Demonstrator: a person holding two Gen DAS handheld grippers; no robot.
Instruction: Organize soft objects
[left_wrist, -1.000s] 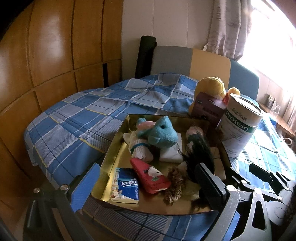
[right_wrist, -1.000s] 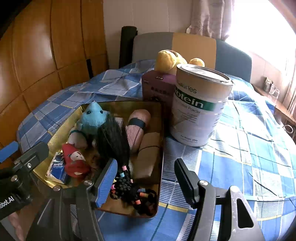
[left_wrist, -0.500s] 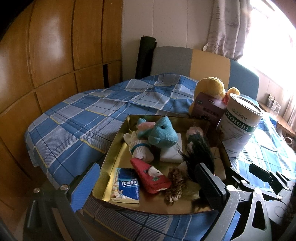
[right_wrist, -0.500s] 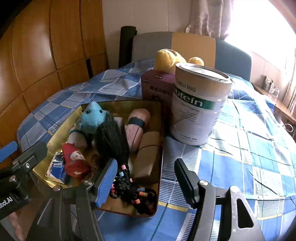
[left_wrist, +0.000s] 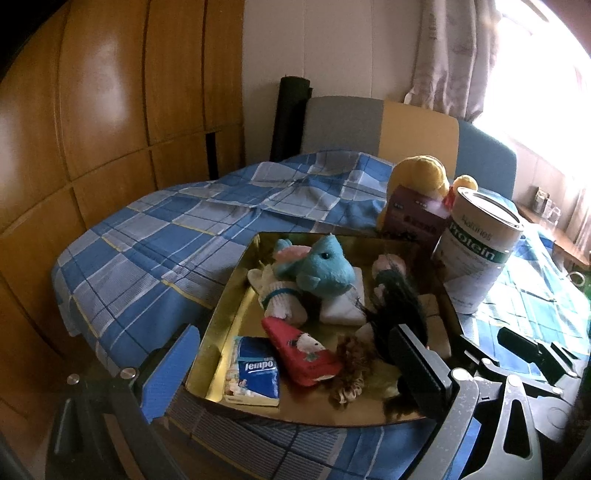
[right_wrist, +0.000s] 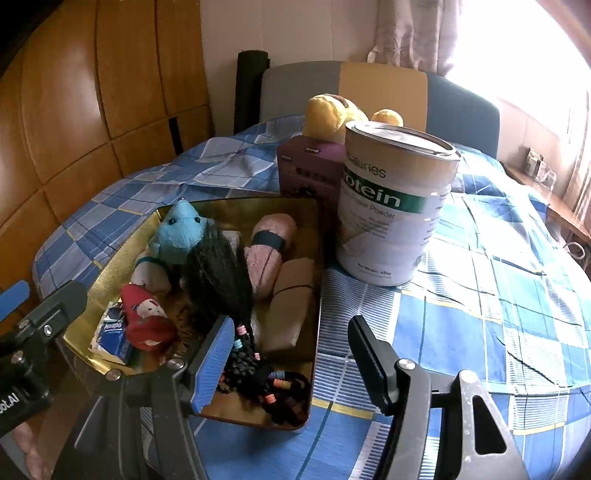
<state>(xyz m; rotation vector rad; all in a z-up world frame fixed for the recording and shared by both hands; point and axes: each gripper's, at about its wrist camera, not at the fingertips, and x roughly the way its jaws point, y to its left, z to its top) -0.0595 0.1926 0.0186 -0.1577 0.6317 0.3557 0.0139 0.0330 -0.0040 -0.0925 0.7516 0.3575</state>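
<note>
A gold tray (left_wrist: 236, 291) (right_wrist: 110, 273) on the blue checked bed holds soft things: a teal plush (left_wrist: 325, 269) (right_wrist: 181, 236), rolled socks (left_wrist: 280, 299), a pink sock roll (right_wrist: 269, 247), a red pouch (left_wrist: 303, 350) (right_wrist: 146, 317), a Tempo tissue pack (left_wrist: 255, 373), a brown scrunchie (left_wrist: 351, 369) and a black braided wig (right_wrist: 221, 280). My left gripper (left_wrist: 291, 373) is open and empty at the tray's near edge. My right gripper (right_wrist: 291, 365) is open and empty over the tray's near right corner.
A white protein can (right_wrist: 395, 206) (left_wrist: 476, 254) and a purple box (right_wrist: 306, 173) stand just right of the tray. A yellow plush (right_wrist: 332, 114) sits behind them. A wooden wardrobe (left_wrist: 92, 129) stands left, a headboard (left_wrist: 369, 125) behind.
Both views have shifted very slightly; nothing in the tray has moved and both grippers stay open.
</note>
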